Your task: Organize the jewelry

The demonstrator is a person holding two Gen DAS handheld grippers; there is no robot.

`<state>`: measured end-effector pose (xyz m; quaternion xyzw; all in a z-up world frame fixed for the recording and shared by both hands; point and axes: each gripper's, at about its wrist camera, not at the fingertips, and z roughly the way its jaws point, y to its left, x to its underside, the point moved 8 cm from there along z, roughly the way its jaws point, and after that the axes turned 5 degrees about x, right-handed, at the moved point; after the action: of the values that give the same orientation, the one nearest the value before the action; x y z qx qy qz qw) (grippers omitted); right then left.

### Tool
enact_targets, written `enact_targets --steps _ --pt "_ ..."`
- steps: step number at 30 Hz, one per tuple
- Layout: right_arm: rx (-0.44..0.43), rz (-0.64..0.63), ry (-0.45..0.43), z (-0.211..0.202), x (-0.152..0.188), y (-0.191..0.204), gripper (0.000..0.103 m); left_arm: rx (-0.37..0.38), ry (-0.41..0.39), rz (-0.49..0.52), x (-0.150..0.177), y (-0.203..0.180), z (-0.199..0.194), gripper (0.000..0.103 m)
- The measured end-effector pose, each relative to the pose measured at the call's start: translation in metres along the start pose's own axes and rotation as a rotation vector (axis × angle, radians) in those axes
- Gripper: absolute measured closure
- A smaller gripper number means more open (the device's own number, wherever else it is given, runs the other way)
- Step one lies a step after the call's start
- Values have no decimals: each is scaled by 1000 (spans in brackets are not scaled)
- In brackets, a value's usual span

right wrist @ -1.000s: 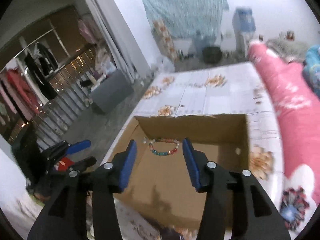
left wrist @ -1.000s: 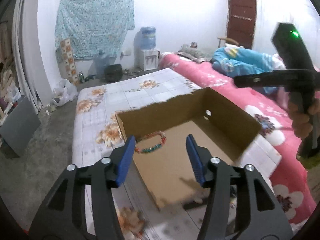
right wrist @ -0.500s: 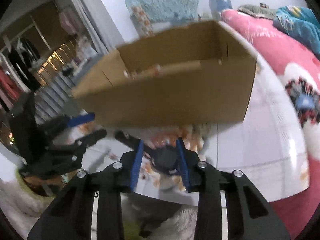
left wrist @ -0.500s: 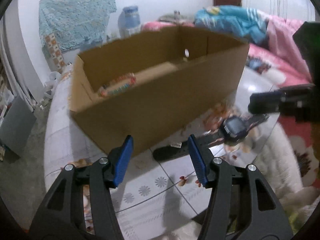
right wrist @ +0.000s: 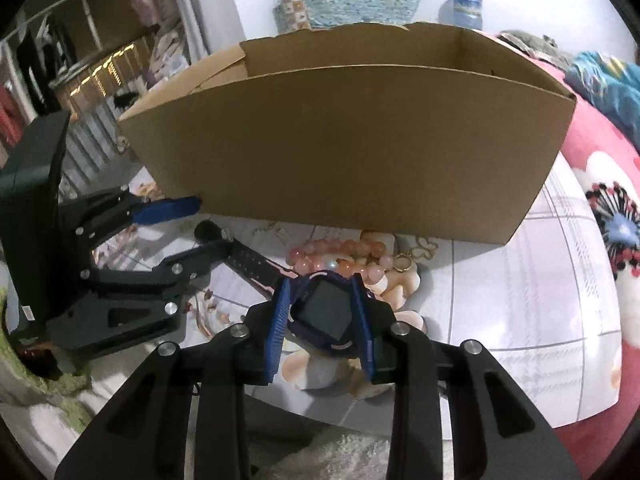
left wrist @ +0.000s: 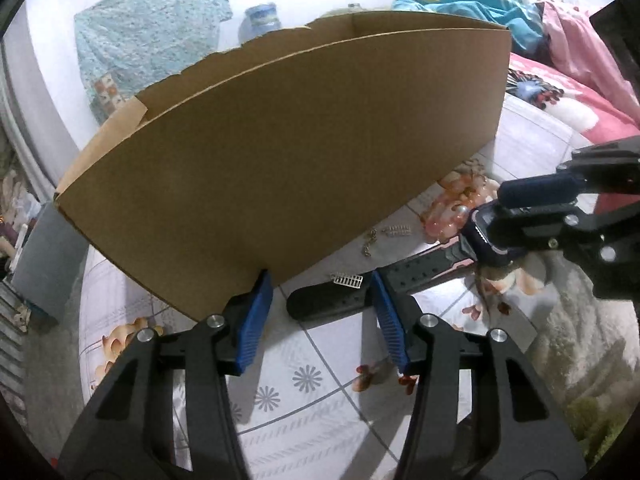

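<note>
1. The watch (right wrist: 322, 312) lies low centre in the right view, strap running up-left toward the left gripper (left wrist: 322, 308).
2. The right gripper (right wrist: 320, 316) has been closing; its pads now pinch the watch face.
3. The left gripper, also closing, stands spread astride the strap end.
4. The box (right wrist: 344, 140) wall rises just behind; lifting needs room upward.

A bedroom (bed (right wrist: 592, 152), hanging clothes (right wrist: 36, 80)).

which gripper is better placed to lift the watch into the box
Right. The right gripper, whose jaws have just been closing, has the watch face between its pads; the left gripper only straddles the strap end, open, beside the cardboard box.
</note>
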<state>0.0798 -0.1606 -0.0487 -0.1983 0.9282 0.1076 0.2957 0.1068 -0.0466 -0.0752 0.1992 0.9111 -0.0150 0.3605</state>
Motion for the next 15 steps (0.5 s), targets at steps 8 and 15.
enact_targets --steps 8,15 --pt "-38 -62 9 -5 5 2 73 97 31 -147 15 4 -6 65" --pt "-82 -85 26 -12 11 -4 73 176 64 -140 29 -13 -15 65"
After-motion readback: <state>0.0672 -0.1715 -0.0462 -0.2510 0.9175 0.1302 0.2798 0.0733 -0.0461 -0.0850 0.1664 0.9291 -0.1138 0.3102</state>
